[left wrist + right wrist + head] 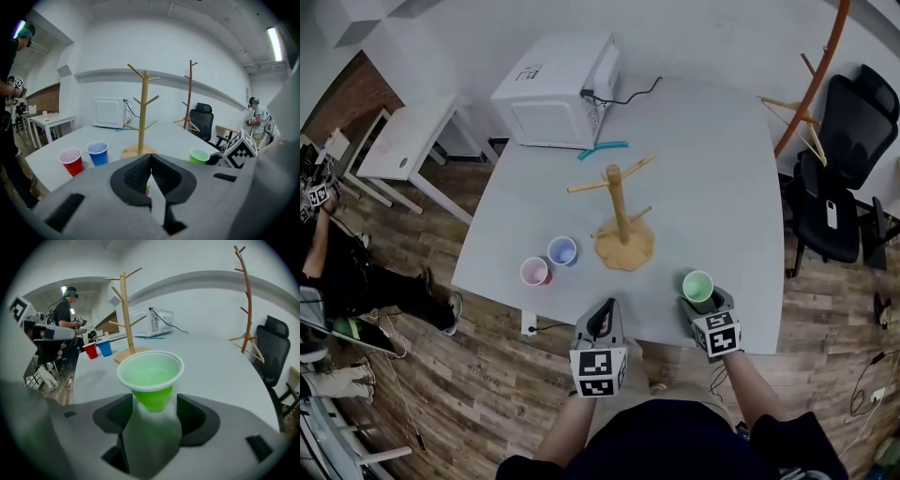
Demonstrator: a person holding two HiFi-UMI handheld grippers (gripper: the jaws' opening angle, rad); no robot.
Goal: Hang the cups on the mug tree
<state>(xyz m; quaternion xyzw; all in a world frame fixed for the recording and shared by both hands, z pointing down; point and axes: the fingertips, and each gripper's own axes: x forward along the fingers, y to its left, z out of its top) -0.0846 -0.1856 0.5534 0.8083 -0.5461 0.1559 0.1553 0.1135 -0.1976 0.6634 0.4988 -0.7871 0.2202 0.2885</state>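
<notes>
Open right hand-held gripper point(153, 414) straddles the green plastic cup point(151, 380) beside the wooden mug tree point(124, 315) — off-centre squeezing could tip it.

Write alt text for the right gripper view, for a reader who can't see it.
A green cup stands upright on the grey table between the open jaws of the right gripper, which do not appear to touch it. Behind it to the left stand a bare wooden mug tree, a red cup and a blue cup.
</notes>
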